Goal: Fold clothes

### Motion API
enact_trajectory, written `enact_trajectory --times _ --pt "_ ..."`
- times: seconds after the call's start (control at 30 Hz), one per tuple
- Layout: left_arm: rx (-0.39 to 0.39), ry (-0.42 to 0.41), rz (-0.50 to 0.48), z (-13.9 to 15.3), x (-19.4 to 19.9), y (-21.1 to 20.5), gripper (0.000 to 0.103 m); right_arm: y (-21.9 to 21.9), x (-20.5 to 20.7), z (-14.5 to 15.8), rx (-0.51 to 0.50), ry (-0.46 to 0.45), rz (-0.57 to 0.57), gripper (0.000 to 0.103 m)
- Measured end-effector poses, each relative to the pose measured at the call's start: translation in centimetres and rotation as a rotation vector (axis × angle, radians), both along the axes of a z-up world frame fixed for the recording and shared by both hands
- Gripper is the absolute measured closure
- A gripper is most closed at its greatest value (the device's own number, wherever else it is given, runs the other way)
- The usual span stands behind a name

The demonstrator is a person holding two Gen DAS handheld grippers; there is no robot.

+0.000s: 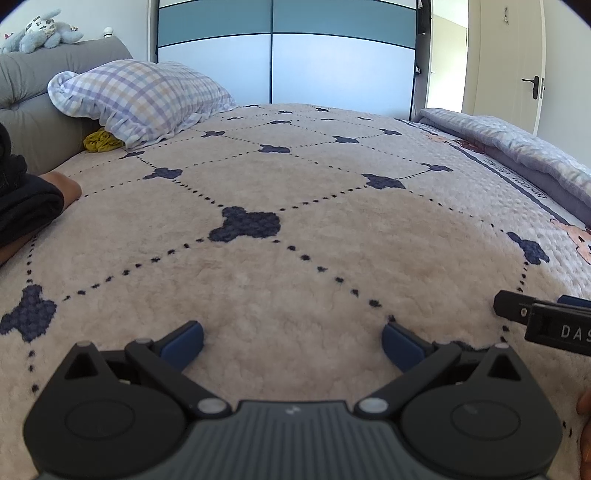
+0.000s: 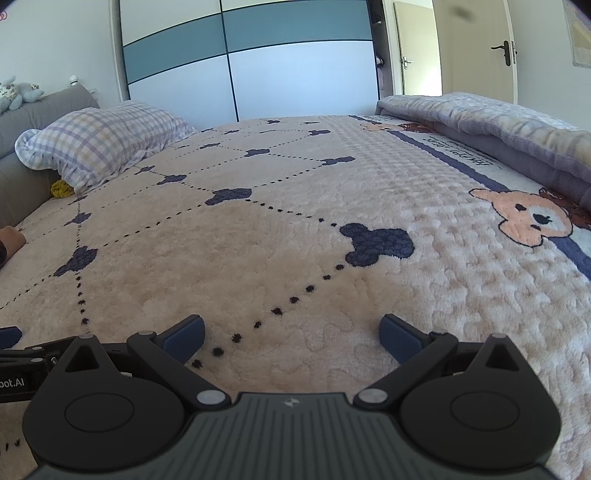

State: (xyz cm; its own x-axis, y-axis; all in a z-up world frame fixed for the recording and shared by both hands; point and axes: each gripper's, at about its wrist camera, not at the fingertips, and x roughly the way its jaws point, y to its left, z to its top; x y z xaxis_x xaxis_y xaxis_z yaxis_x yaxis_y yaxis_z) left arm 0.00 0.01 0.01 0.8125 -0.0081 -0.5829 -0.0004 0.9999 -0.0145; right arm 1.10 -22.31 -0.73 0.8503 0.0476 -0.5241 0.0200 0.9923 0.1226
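My left gripper (image 1: 291, 341) is open and empty, low over a beige fleece bedspread (image 1: 295, 229) with navy clover marks. My right gripper (image 2: 291, 338) is open and empty over the same bedspread (image 2: 258, 258). A small yellow garment (image 1: 101, 142) lies bunched under the checked pillow by the headboard; it also shows in the right wrist view (image 2: 62, 189). A dark folded cloth (image 1: 26, 206) sits at the left edge, next to a person's skin. The right gripper's body (image 1: 546, 321) shows at the lower right of the left wrist view.
A checked pillow (image 1: 144, 99) leans on the grey headboard (image 1: 29, 92). A rolled grey-blue quilt (image 2: 498, 136) lies along the bed's right side. A wardrobe (image 1: 288, 55) stands behind the bed, doors (image 2: 506, 48) at right. A plush toy (image 1: 44, 29) sits on the headboard.
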Motion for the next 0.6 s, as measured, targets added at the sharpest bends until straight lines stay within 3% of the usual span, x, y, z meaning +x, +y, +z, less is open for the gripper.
enact_trajectory --times 0.6 --pt "-0.006 0.014 -0.001 0.09 -0.07 0.12 0.0 -0.13 -0.07 -0.01 0.021 -0.008 -0.006 0.0"
